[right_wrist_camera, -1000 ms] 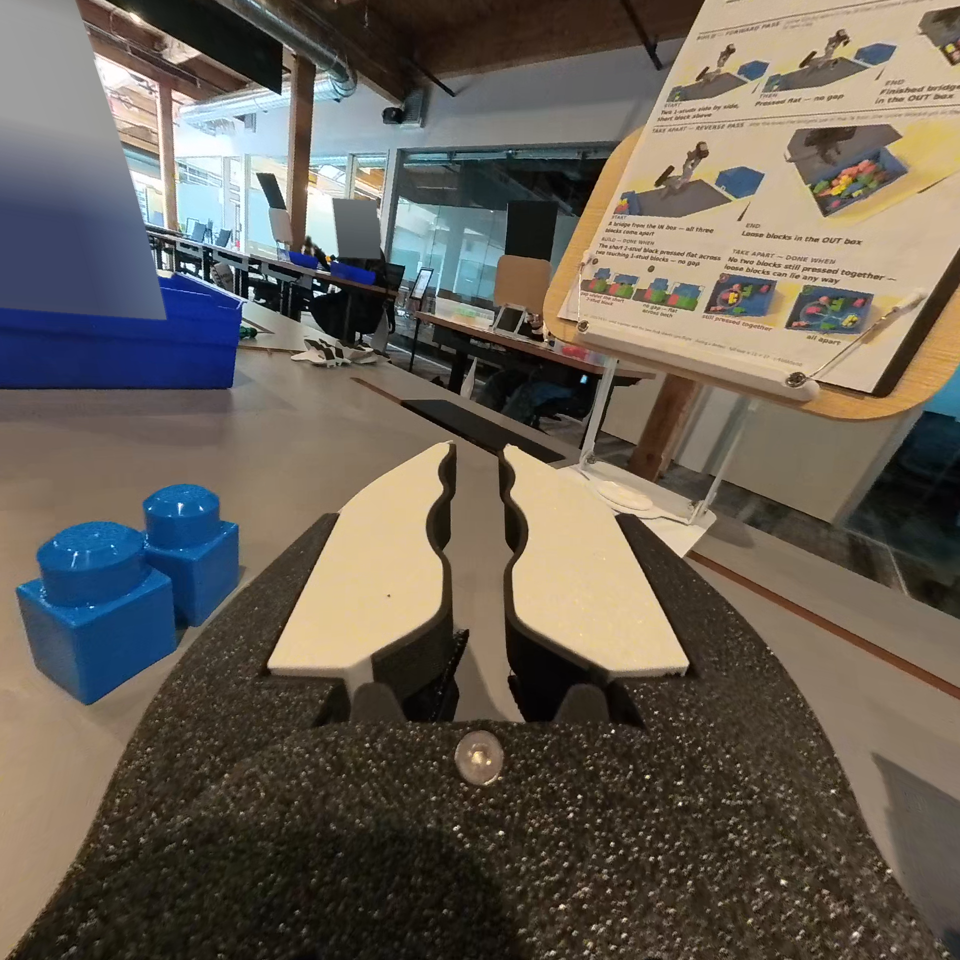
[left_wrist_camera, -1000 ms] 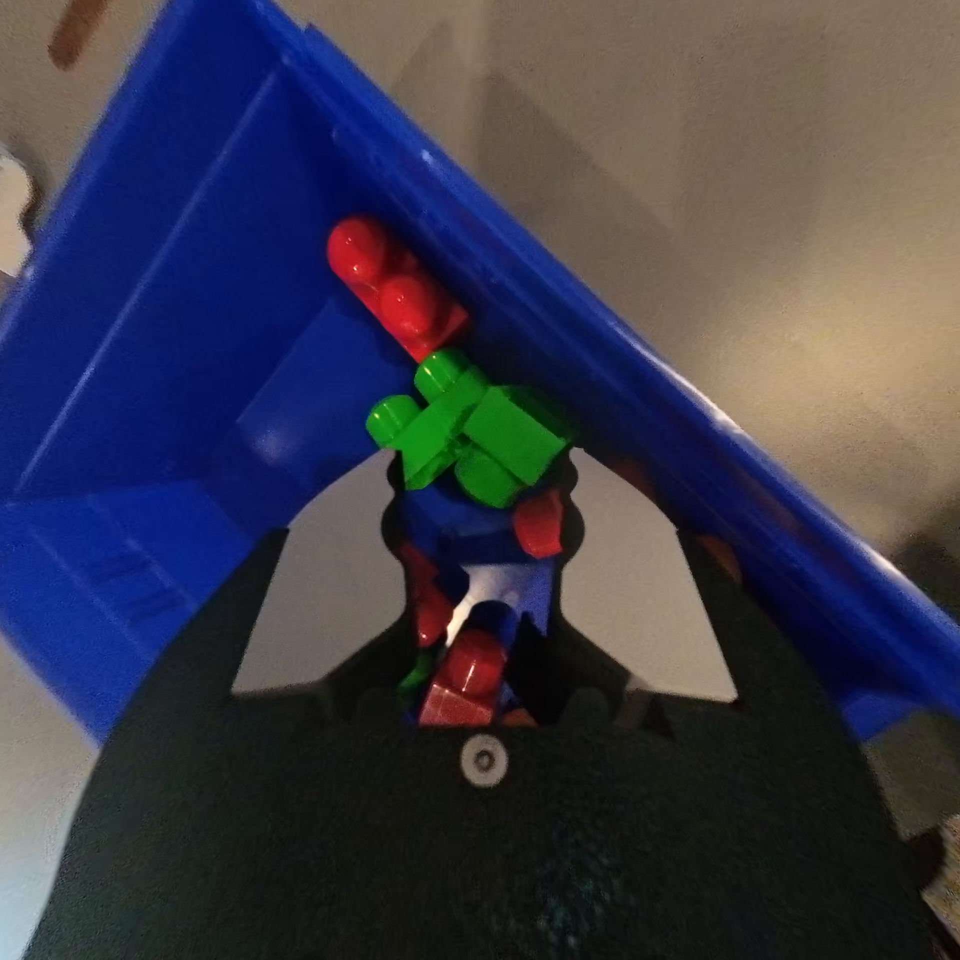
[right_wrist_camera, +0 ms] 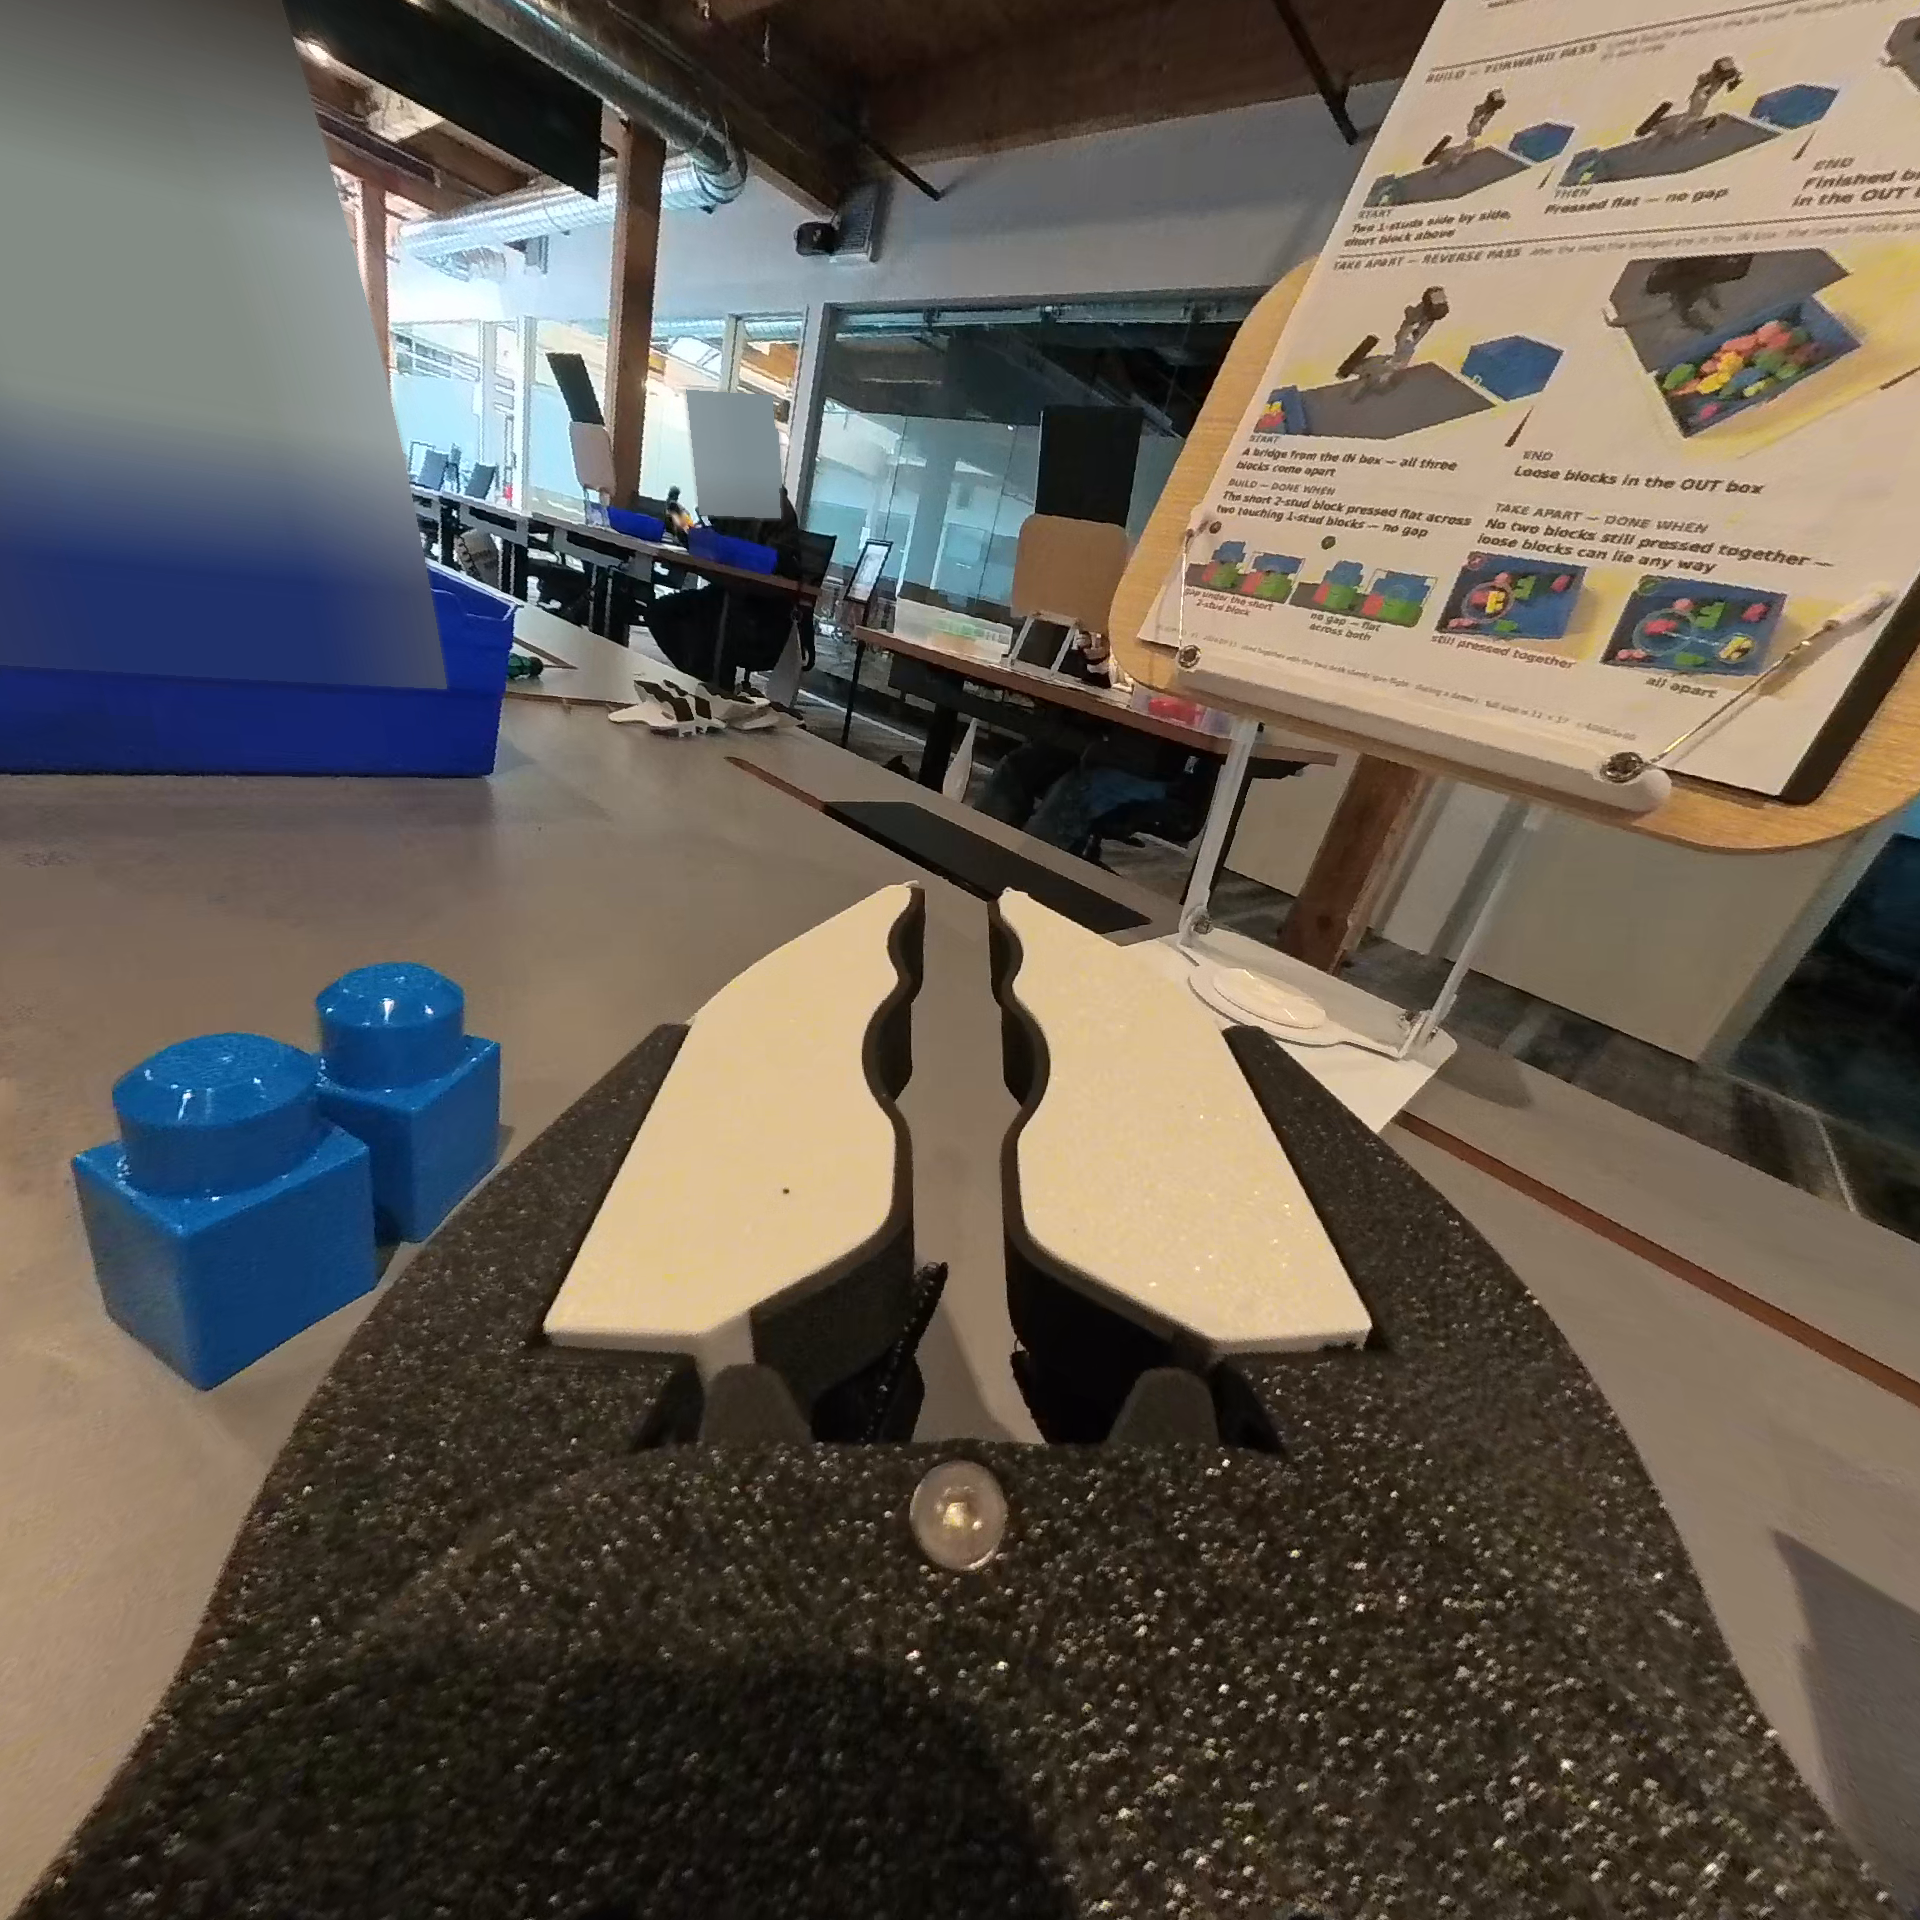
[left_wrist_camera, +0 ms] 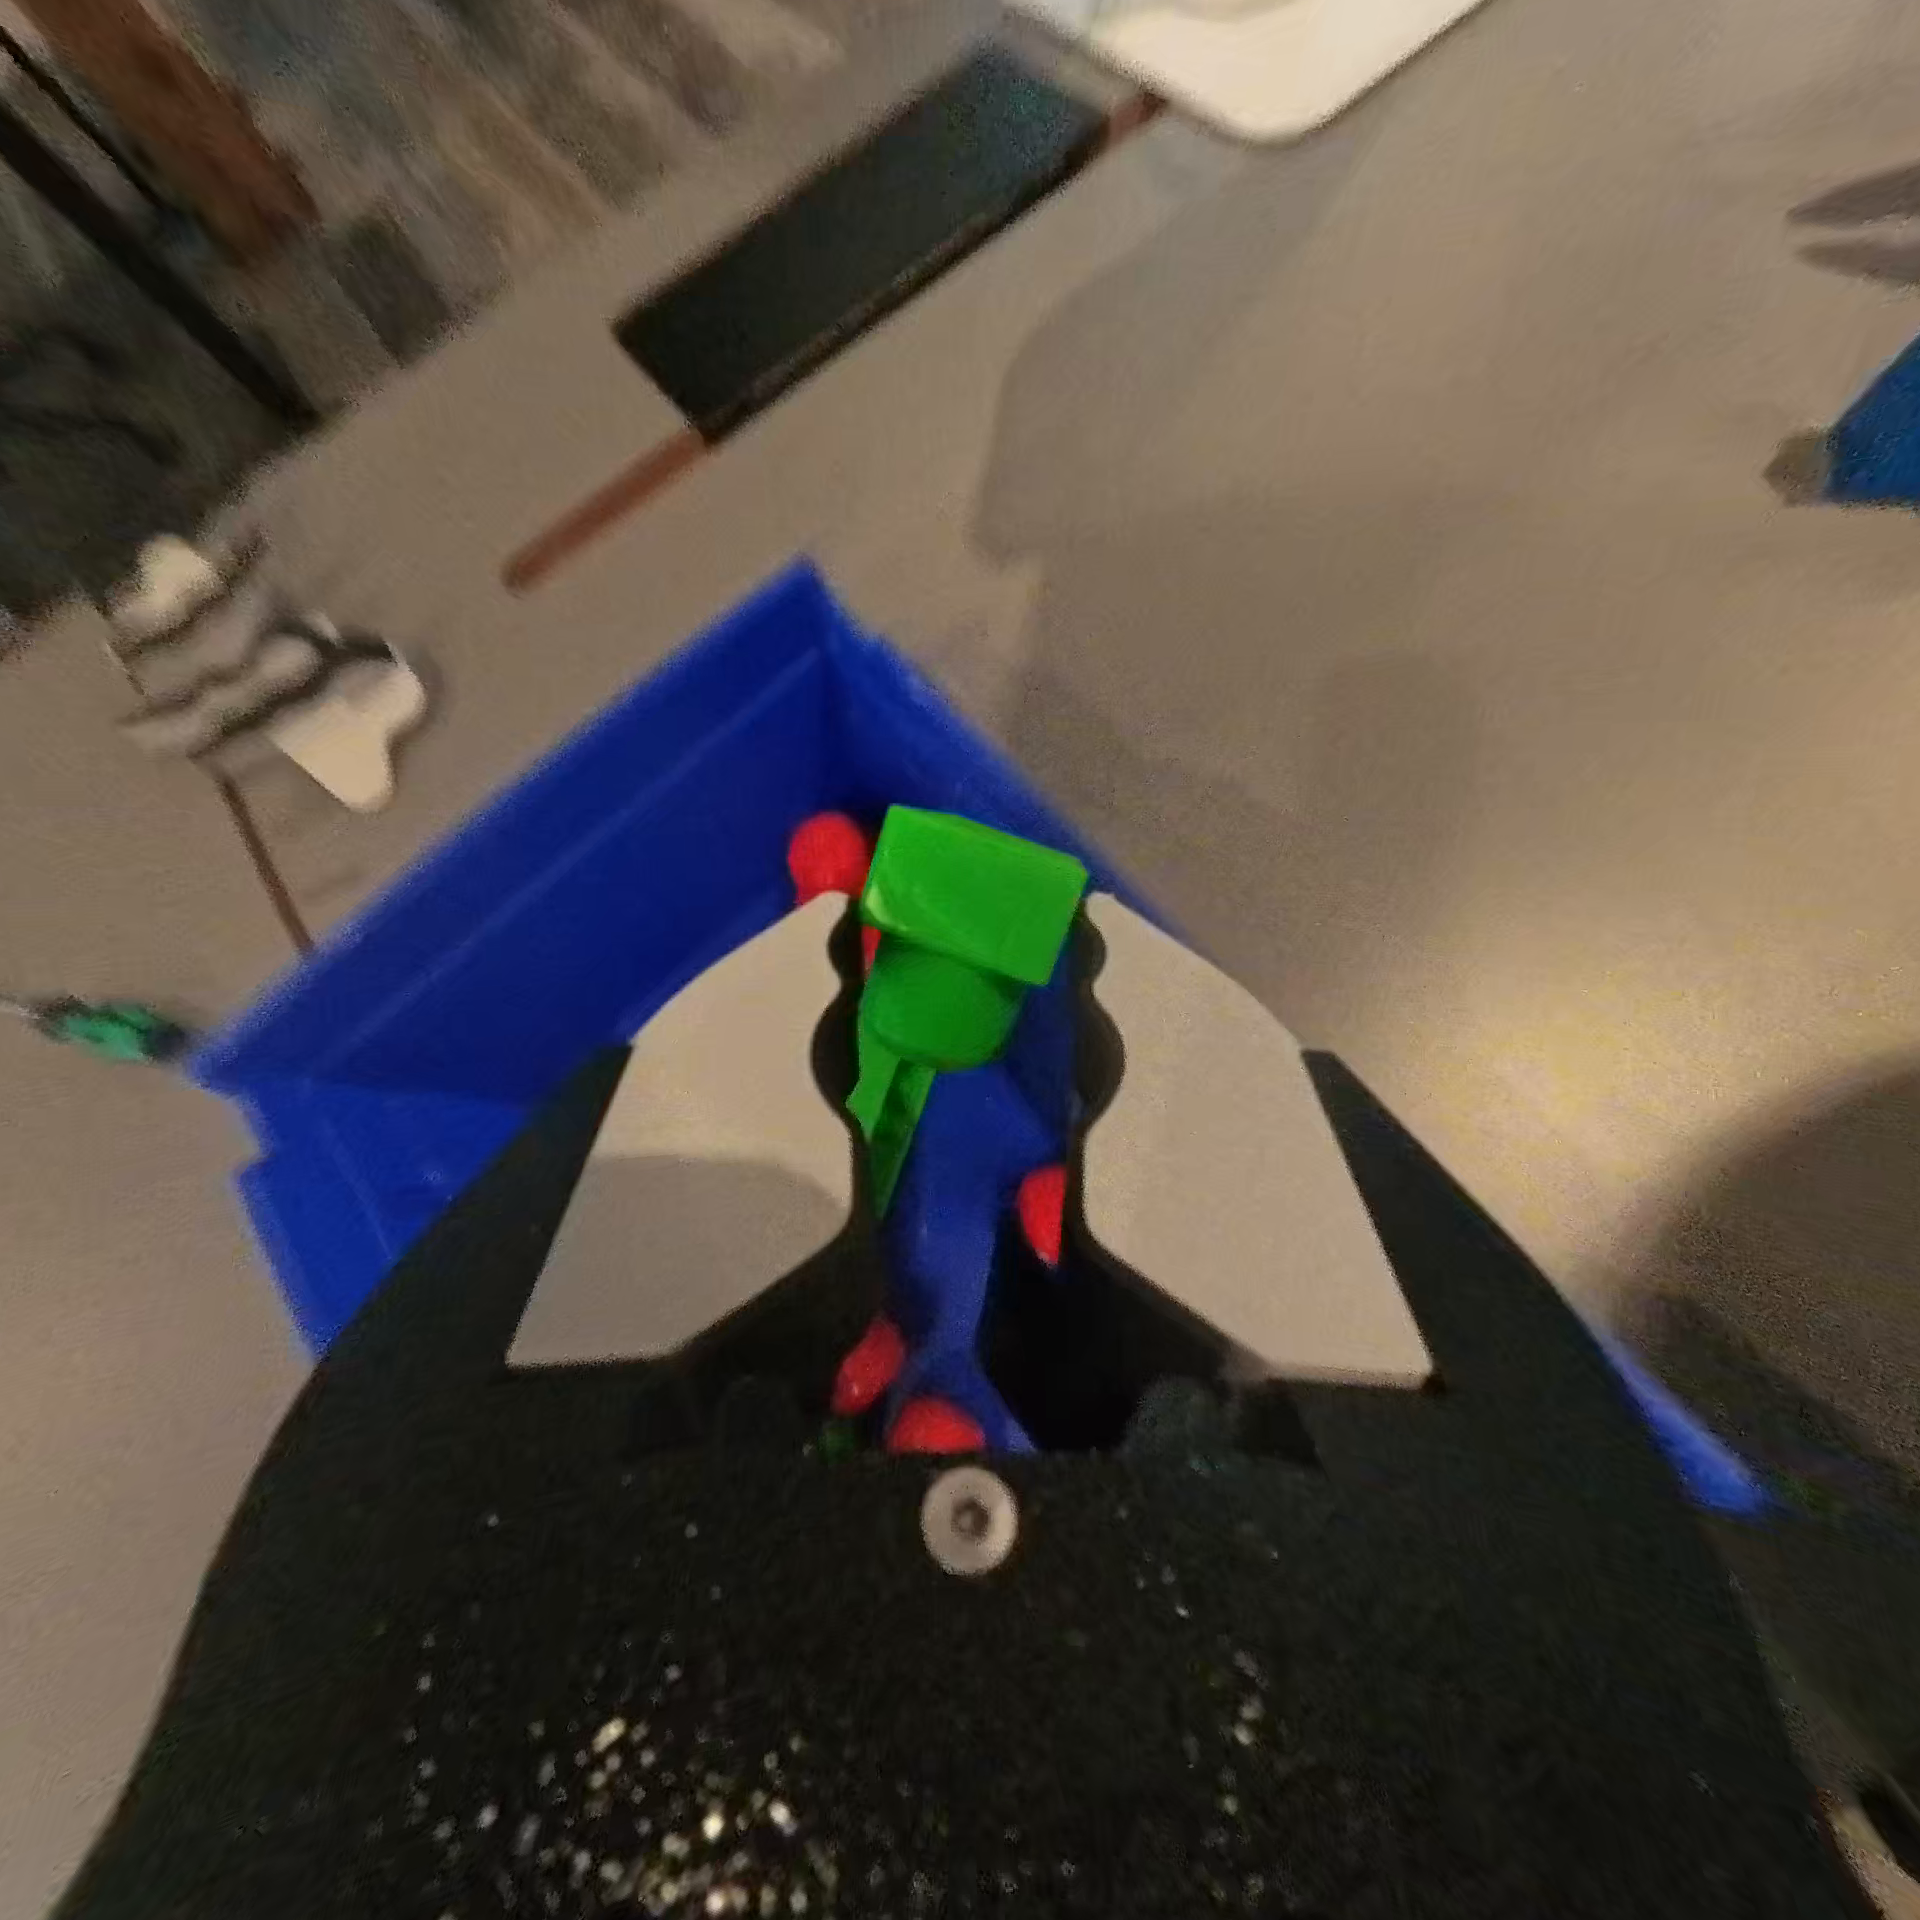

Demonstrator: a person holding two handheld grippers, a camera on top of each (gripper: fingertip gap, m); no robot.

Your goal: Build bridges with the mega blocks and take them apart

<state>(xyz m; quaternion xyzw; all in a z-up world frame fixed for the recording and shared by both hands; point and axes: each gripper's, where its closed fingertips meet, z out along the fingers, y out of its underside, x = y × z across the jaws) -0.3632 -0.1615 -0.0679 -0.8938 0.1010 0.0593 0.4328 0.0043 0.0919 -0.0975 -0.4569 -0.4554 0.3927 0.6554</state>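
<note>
The left gripper (left_wrist_camera: 961, 935) pinches a green block (left_wrist_camera: 971, 909) between its fingertips, above the far corner of the blue bin (left_wrist_camera: 582, 935). The view is blurred. Red blocks (left_wrist_camera: 826, 854) show inside the bin, one just left of the green block and others glimpsed through the gap between the fingers. The bin stands on the grey table (left_wrist_camera: 1403, 727).

The right gripper (right_wrist_camera: 956, 904) lies low over the table, its white fingers (right_wrist_camera: 758, 1132) nearly together with a narrow gap between them and nothing in it. Near left of it stand two blue single-stud blocks (right_wrist_camera: 234, 1195), upright and touching. Farther left is a blue bin (right_wrist_camera: 249, 717); far right, an instruction sheet on a wooden stand (right_wrist_camera: 1558, 436).
</note>
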